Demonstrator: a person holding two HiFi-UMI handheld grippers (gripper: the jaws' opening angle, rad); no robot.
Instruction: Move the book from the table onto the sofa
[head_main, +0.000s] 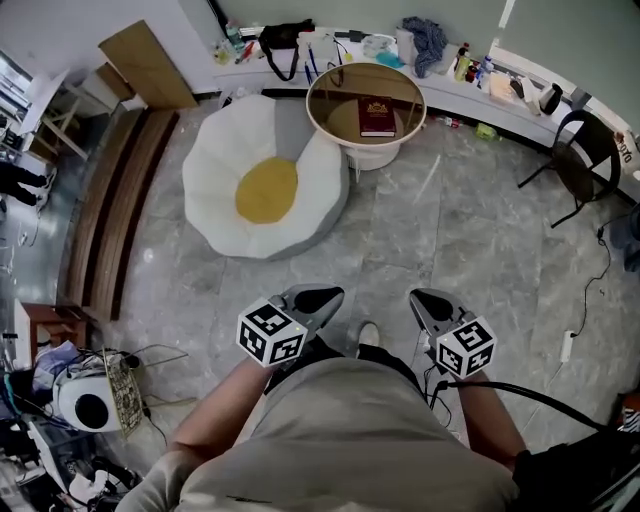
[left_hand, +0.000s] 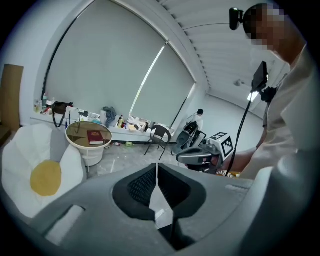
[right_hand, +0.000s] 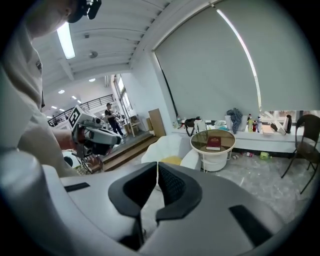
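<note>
Holding L gripper (head_main: 318, 297) & R gripper (head_main: 430, 300) clenched, empty — well apart from book (head_main: 377, 116) on table (head_main: 335, 110). Risking nudging book off rim if arriving unopened — never reaching sofa (head_main: 215, 165).

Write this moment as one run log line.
book: on round table | sofa: no book | left gripper: shut, empty | right gripper: shut, empty

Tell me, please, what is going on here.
A person stands holding the left gripper and the right gripper out in front, both shut and empty. The red book lies on the round table across the room, beside the egg-shaped sofa. Nothing has been picked up yet.
</note>
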